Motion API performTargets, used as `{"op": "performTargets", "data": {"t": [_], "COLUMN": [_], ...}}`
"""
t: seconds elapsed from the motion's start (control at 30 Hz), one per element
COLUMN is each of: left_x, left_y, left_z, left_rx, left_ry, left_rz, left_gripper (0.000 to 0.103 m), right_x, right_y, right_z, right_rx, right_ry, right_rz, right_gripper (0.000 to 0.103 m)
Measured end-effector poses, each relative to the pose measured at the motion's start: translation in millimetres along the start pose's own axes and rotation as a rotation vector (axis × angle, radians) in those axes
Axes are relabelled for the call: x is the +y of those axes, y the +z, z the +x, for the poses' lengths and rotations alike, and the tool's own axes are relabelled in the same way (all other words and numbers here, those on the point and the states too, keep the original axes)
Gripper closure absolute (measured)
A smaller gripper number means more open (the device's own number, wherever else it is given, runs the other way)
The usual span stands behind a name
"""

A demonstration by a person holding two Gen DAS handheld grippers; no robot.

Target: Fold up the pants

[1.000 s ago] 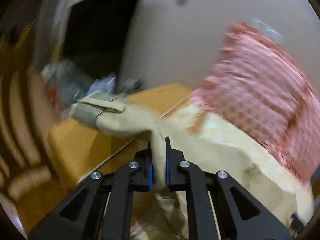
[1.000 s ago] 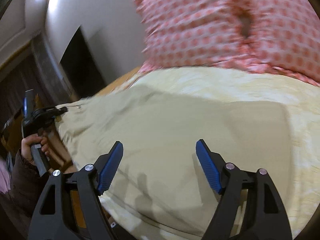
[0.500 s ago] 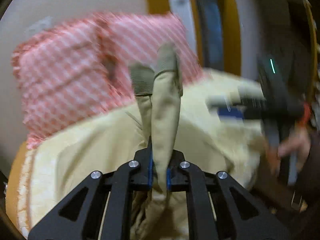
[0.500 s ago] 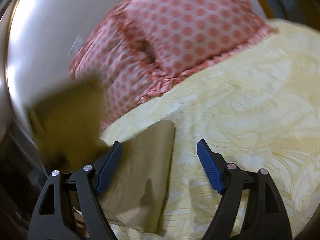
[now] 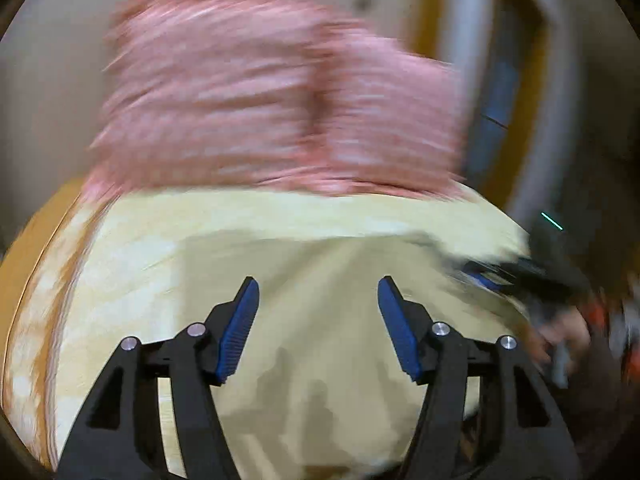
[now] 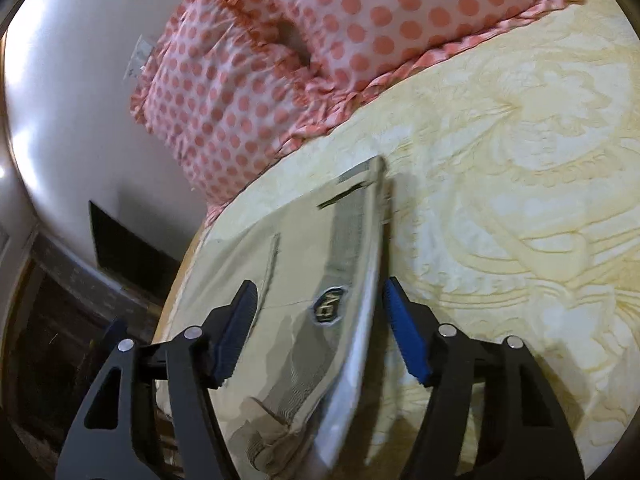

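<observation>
The beige pants lie folded flat on the yellow bedspread. My left gripper is open and empty just above them. In the right wrist view the pants show their ribbed waistband and a small dark badge. My right gripper is open, its jaws on either side of the waistband edge near the bed's front. It also shows blurred at the right of the left wrist view.
Pink polka-dot pillows lean against the white wall at the head of the bed. The bed's wooden edge runs on the left. The yellow bedspread spreads to the right of the pants.
My left gripper has opened and let go of the pants, which now lie flat on the bed. My right gripper has moved in over the waistband.
</observation>
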State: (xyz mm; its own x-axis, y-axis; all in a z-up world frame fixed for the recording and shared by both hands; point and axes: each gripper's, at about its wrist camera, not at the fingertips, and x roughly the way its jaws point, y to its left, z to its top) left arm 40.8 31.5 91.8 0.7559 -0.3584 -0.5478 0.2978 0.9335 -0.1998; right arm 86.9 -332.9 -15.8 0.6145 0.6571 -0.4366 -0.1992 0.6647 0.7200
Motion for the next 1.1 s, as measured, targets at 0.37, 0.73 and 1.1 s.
{"op": "performTargets", "data": {"t": [0.37, 0.73, 1.1], "left_x": [87, 77, 78], "left_y": [1, 30, 110], "left_z": [88, 107, 228], "left_rx": [0.274, 0.312, 0.278], "left_ry": [-0.097, -0.118, 0.111], "left_rz": [-0.234, -0.156, -0.046], "left_gripper": [0.041, 0.097, 0.087], "right_x": [14, 20, -11], "right_y": [14, 56, 148], "right_z": [34, 43, 116], "right_rx": [0.098, 0.136, 0.080], "right_ry": [-0.101, 0.068, -0.223], "right_rz": [-0.122, -0.105, -0.071], "right_gripper": [0.054, 0.089, 0.077]}}
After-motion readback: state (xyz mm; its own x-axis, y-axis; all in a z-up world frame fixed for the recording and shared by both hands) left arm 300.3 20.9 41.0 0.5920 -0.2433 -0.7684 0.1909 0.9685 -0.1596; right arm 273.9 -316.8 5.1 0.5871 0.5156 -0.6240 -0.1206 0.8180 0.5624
